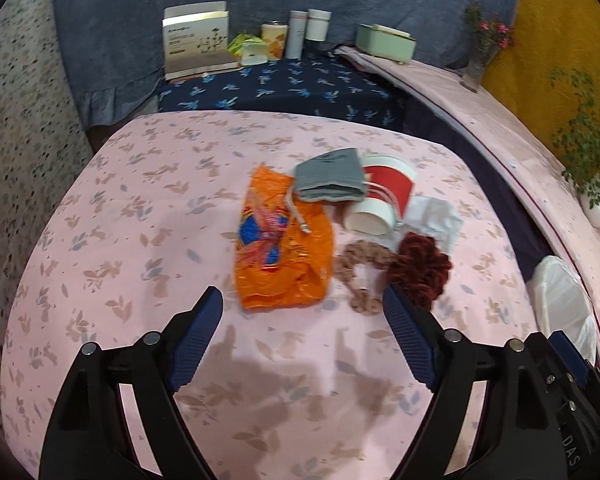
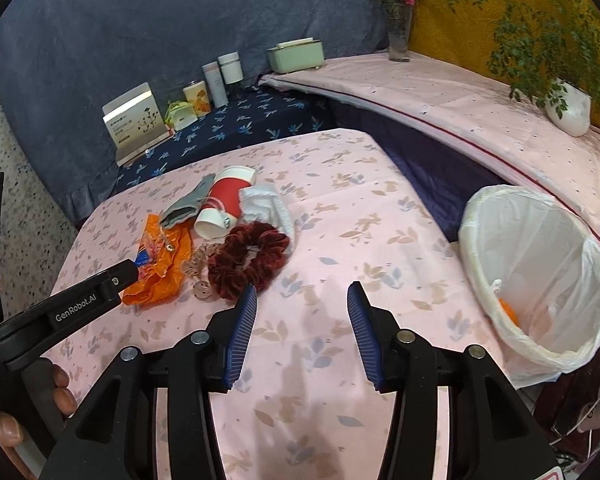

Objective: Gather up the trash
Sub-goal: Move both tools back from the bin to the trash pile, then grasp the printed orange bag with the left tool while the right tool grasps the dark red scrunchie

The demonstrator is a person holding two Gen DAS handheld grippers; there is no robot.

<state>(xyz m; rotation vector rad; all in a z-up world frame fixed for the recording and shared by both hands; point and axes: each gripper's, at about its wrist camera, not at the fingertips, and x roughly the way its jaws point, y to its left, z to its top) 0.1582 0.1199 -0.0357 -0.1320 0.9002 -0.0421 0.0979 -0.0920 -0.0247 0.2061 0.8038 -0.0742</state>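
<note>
An orange snack wrapper (image 1: 282,244) lies on the pink table (image 1: 140,208), just beyond my open, empty left gripper (image 1: 302,300). Behind it lie a grey pouch (image 1: 330,176), a tipped red paper cup (image 1: 382,196), a white crumpled tissue (image 1: 436,220), a beige scrunchie (image 1: 360,270) and a dark red scrunchie (image 1: 418,272). In the right wrist view the wrapper (image 2: 160,268), cup (image 2: 228,204), tissue (image 2: 272,206) and dark red scrunchie (image 2: 248,260) lie left of my open, empty right gripper (image 2: 302,296). A white-lined bin (image 2: 536,276) stands to the right.
A box (image 1: 198,40), cans and bottles (image 1: 300,32) and a green case (image 1: 384,42) stand on the dark blue cloth at the back. A vase (image 2: 398,28) and a potted plant (image 2: 568,104) sit on the pink shelf at right. The bin holds something orange (image 2: 508,310).
</note>
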